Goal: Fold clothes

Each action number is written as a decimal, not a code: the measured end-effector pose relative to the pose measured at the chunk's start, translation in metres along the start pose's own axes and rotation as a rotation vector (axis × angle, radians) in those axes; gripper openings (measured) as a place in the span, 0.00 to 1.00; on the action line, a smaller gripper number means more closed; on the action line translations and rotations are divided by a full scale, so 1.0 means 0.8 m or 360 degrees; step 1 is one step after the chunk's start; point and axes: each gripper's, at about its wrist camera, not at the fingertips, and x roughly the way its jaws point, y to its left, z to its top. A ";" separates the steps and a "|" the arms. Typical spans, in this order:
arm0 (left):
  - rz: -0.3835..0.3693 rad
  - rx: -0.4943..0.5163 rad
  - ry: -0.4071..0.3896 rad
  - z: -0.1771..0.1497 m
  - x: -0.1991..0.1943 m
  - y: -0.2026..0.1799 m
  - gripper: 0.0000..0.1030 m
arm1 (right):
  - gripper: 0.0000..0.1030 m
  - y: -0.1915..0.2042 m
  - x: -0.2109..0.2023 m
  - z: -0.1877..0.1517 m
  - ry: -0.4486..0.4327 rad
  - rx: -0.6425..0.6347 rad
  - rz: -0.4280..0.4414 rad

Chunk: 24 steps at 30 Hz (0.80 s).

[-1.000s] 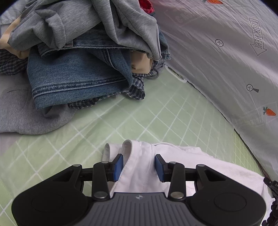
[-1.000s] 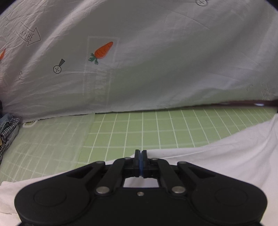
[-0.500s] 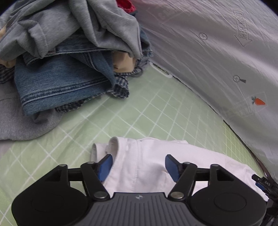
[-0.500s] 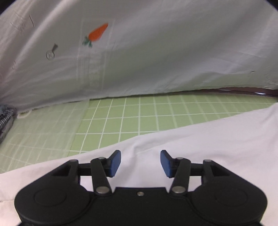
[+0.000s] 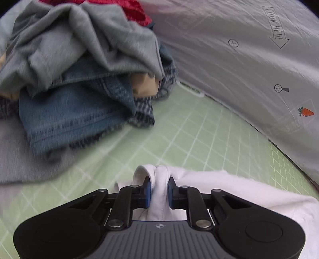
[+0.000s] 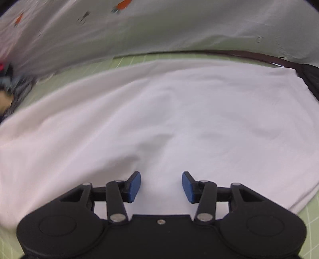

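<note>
Left gripper (image 5: pixel 159 191): blue pads, jaws have just been closing and now pinch a bunched fold of the white shirt (image 5: pixel 229 191) at its edge, cloth squeezed upright between them. Right gripper (image 6: pixel 161 186): blue pads standing apart, nothing between them, poised just above the flat middle of the same white shirt (image 6: pixel 179 111); its jaws have just been easing slightly together without meeting. White shirt: spread over the green grid mat (image 5: pixel 189 135), filling most of the right wrist view, lightly creased, one edge running off at the lower right near the mat's margin. Green grid mat: pale, white-lined, bare between the shirt and the heap beyond. Heap of clothes (image 5: pixel 83 85), well apart from the shirt at the far left: blue jeans (image 5: pixel 69 117) folded low, a checked garment (image 5: pixel 143 113) poking out beneath, grey sweatshirt (image 5: pixel 89 43) draped on top, a red item (image 5: pixel 137 12) at the summit. Backdrop: white printed sheet (image 5: pixel 249 59) with carrots, small symbols and an arrow, rising behind the mat.
</note>
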 end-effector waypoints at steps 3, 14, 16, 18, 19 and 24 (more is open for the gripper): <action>-0.0006 -0.0015 0.0007 0.011 0.005 -0.002 0.18 | 0.49 -0.001 -0.004 -0.002 0.0007 0.0001 -0.0025; -0.0078 -0.0138 0.0039 -0.005 -0.049 0.015 0.69 | 0.77 -0.043 -0.011 -0.013 0.0088 0.0226 -0.0234; -0.0093 -0.0204 0.0085 -0.015 -0.056 0.024 0.69 | 0.78 -0.046 -0.009 -0.013 0.0094 0.0244 -0.0241; -0.0096 -0.0257 0.0126 -0.028 -0.059 0.031 0.71 | 0.80 -0.046 -0.008 -0.012 0.0097 0.0245 -0.0245; -0.0093 -0.0280 0.0144 -0.034 -0.060 0.034 0.73 | 0.80 -0.046 -0.008 -0.012 0.0099 0.0242 -0.0246; -0.0119 -0.0468 0.0238 -0.066 -0.065 0.050 0.74 | 0.82 -0.048 -0.008 -0.013 0.0101 0.0248 -0.0239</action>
